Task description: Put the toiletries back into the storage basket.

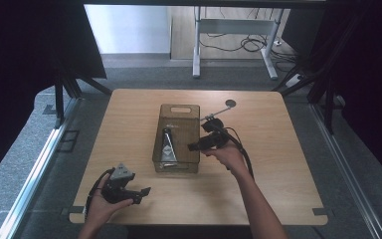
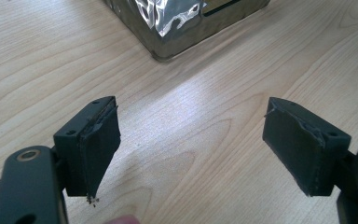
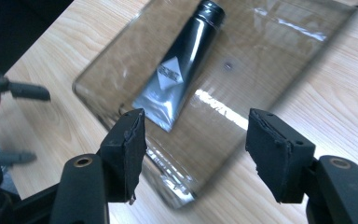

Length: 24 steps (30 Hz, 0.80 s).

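A clear smoky plastic bin [image 1: 179, 108] [image 3: 279, 60] stands in the middle of the wooden table. Inside it lies a silver and black tube [image 1: 167, 146] [image 3: 179, 70] with a diamond label, its cap toward the far end. My right gripper [image 1: 197, 145] [image 3: 196, 142] hovers open at the bin's right rim, its jaws wide apart over the bin's near end with nothing between them. My left gripper [image 1: 142, 193] [image 2: 191, 144] is open above bare wood near the table's front left, holding nothing. A corner of the bin [image 2: 165, 49] with the tube's silver end lies ahead of it.
The table [image 1: 278, 164] is light wood with free room on both sides of the bin. A small round black mark [image 1: 231, 103] sits near its far edge. Beyond the table stand a white desk frame [image 1: 234, 30] and loose cables on the floor.
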Available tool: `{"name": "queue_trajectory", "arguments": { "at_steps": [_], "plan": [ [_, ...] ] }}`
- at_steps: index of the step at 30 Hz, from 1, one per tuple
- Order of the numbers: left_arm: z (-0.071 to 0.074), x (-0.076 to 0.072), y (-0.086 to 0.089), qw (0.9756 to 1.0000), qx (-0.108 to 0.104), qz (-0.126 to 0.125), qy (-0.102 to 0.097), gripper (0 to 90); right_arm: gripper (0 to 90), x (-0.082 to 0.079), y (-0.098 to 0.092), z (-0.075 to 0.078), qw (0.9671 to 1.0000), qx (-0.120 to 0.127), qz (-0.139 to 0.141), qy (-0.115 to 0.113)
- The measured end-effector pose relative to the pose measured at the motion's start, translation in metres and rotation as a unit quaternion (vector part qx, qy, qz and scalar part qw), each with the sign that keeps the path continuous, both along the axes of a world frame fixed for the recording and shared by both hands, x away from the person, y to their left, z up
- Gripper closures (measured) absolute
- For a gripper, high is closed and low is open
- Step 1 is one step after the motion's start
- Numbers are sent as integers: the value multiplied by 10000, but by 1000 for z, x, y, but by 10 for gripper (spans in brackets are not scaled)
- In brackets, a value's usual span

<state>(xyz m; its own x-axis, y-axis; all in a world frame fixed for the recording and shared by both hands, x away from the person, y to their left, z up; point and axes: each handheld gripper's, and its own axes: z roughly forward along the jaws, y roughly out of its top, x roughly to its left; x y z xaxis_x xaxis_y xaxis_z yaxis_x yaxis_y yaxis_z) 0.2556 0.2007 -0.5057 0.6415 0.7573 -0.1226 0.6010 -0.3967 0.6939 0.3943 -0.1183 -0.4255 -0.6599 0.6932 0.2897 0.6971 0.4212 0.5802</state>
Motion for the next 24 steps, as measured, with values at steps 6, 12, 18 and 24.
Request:
{"name": "queue_trajectory", "arguments": {
  "at_steps": [6,12,18,24],
  "plan": [
    [-1,0,-1,10000,45,5,9,192,387,-17,-35,-5,9996,162,-103,-217],
    [-1,0,1,10000,58,63,-7,192,388,-39,-75,-24,9984,282,-329,-375],
    [0,0,3,9999,60,115,-15,192,401,-56,-105,-45,9970,291,-539,-474],
    [0,0,4,9998,68,164,-9,192,410,-65,-126,-65,9957,363,-725,-455]
  ]
}}
